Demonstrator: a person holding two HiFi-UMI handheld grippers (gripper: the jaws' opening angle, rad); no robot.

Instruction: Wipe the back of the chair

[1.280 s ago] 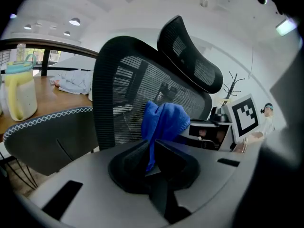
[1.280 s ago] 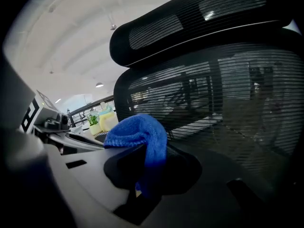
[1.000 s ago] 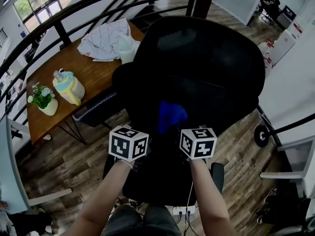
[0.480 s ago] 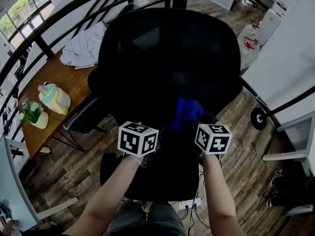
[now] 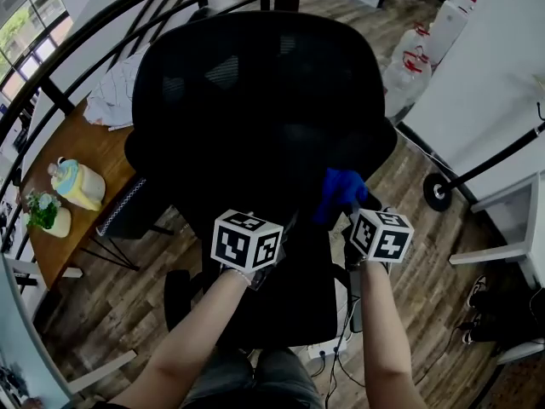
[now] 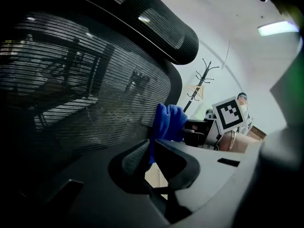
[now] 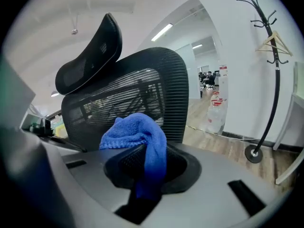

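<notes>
The black mesh chair [image 5: 264, 100] fills the head view, with a wooden table [image 5: 77, 156] at 9 o'clock. Both forearms reach toward 12 o'clock. The left claw [image 6: 151, 153], jaws together and empty, is close against the backrest. The right claw [image 7: 142, 163] clamps a blue cloth [image 5: 341, 192] at the backrest's 4 o'clock edge.

- Your left forearm [image 5: 192, 339] reaches forward from the lower left, with its marker cube [image 5: 247, 239] at the wrist.
- Your left gripper [image 6: 151, 158] holds nothing; only a thin slit shows between its jaws.
- Your right forearm [image 5: 379, 331] runs almost straight ahead, near the left one.
- Your right gripper [image 7: 147, 163] has its jaws pinched on a blue cloth [image 7: 135, 129], which bunches above them and hangs below.
</notes>
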